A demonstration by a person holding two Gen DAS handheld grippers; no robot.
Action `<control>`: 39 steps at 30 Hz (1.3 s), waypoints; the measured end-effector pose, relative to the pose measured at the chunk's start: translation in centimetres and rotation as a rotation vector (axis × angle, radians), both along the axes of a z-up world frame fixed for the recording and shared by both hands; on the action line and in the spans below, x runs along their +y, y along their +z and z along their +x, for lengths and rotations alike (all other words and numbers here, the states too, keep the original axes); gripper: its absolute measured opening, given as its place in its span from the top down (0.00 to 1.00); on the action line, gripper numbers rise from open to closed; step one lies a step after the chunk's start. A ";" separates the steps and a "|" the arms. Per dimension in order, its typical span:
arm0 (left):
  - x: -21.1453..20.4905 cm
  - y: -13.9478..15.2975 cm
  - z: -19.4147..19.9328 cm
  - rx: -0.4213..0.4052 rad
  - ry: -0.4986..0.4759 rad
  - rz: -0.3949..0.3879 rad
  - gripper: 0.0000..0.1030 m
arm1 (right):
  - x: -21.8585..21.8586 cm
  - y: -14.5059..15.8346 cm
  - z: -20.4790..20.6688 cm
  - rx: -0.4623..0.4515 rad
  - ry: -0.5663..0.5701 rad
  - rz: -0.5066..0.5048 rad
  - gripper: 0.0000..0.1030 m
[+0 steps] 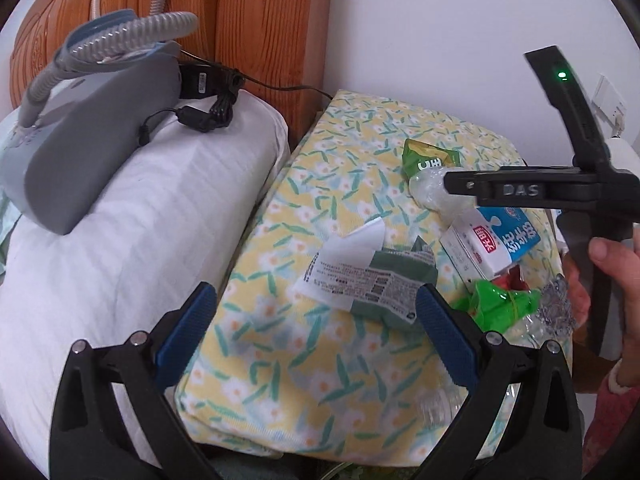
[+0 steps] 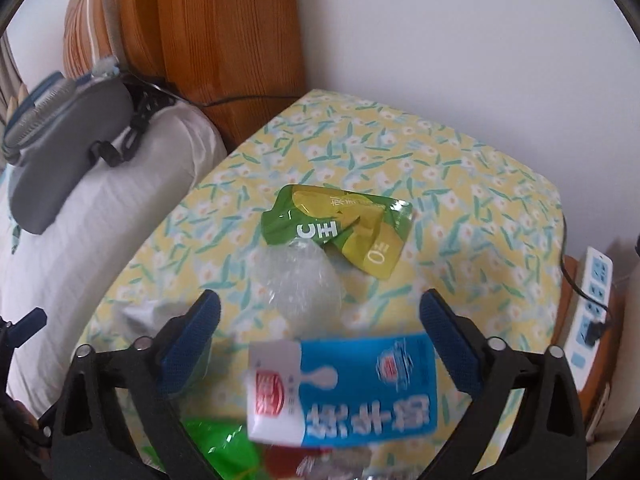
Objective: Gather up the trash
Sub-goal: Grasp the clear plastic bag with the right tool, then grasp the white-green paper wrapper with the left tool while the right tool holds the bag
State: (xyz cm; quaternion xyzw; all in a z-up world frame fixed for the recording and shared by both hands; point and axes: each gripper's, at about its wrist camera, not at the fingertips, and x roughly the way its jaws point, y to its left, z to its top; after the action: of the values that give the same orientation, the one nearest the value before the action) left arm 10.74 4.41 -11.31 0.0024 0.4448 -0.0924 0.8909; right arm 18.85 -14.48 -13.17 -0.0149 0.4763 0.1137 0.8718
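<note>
No trash is seen collected yet. A milk carton (image 2: 344,388), green pouch (image 2: 340,228), clear wrap (image 2: 300,280) and receipt (image 1: 352,268) lie at frame centre on the floral cushion (image 2: 460,200). Both the left gripper (image 1: 316,328) and the right gripper (image 2: 320,336) are spread, with nothing pinched. No bin is visible.

The left gripper (image 1: 316,308) has 2 black plastic arms, each ending in a blue ribbed pad (image 1: 444,336), with 2 round silver screw heads on each arm at about 8 and 4 o'clock of its view. The right gripper (image 2: 320,312) is built alike; seen from the left wrist at 3 o'clock, its black body bears raised letters "DAS" and a curved black fin with a lit green lamp. The hand (image 1: 612,280) wears a pink patterned sleeve (image 1: 612,404) with a pale cuff.
</note>
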 end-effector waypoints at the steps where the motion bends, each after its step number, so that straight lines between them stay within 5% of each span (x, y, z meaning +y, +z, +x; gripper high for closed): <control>1: -0.2 -0.2 0.2 0.003 -0.003 0.002 0.07 | 0.3 -0.6 0.6 0.014 0.009 0.001 0.17; 4: -0.6 -1.0 0.7 0.008 -0.016 0.011 0.07 | 0.7 -1.9 1.5 0.045 0.021 -0.005 0.35; 6: -0.8 -1.2 0.9 0.010 -0.024 0.015 0.07 | 0.8 -2.3 1.7 0.058 0.030 0.023 0.60; 9: -1.3 -1.4 1.0 0.013 -0.038 0.026 0.07 | 0.8 -2.3 1.5 0.047 0.035 0.046 0.67; 20: -3.4 -1.5 2.0 0.034 -0.246 -0.014 0.07 | -1.5 3.3 -2.2 -0.084 0.037 0.153 0.68; 24: -4.3 -2.4 3.8 0.074 -0.289 0.030 0.07 | -2.8 4.6 -3.9 -0.114 0.023 0.168 0.67; 28: -4.8 -3.2 4.6 0.104 -0.319 0.071 0.07 | -3.5 5.1 -4.5 -0.122 0.015 0.173 0.66; 39: -5.5 -4.9 6.0 0.172 -0.363 0.017 0.07 | -3.6 4.0 -4.3 -0.103 0.022 0.186 0.66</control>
State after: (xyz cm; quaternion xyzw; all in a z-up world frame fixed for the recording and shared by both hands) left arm 16.77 -1.05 -16.21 0.0820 0.5123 -0.2475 0.8183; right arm 14.57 -18.07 -9.12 0.0550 0.4180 0.1659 0.8915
